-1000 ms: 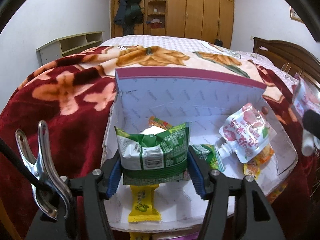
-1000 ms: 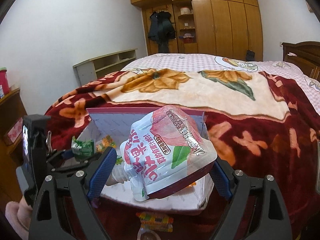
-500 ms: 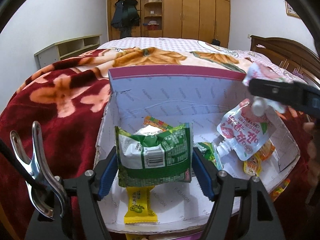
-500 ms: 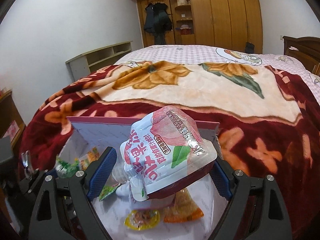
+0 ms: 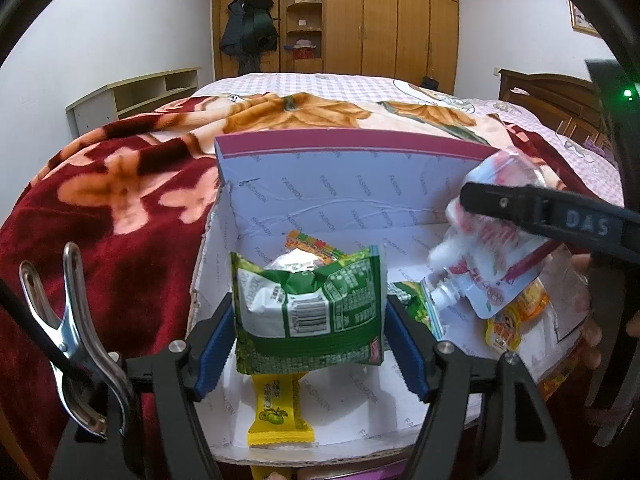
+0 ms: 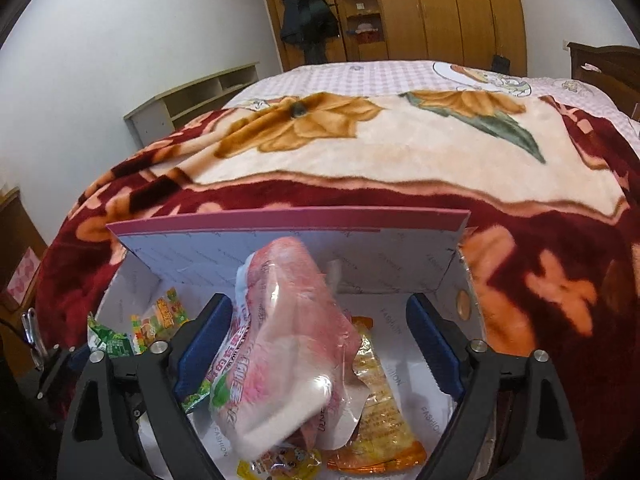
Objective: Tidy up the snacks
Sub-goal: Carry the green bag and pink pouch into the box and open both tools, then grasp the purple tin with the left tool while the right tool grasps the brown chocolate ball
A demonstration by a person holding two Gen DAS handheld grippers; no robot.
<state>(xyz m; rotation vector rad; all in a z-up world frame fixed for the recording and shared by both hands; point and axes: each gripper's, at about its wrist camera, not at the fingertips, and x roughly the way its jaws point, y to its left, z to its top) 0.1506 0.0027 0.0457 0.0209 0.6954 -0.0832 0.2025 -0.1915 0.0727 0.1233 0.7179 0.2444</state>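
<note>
- A green snack packet is being pinched between the blue pads of the left hand-held gripper, above the white box on the bed.
- The right hand-held gripper is being held spread, both pads apart from a blurred pink pouch over the box.
- A yellow bar is lying at 6 o'clock of the packet.

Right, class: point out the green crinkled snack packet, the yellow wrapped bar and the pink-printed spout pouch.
green snack packet [image 5: 310, 312], left wrist view, barcode panel
yellow wrapped bar [image 5: 278, 412], left wrist view, middle
pink spout pouch [image 6: 288, 344], right wrist view, body
</note>
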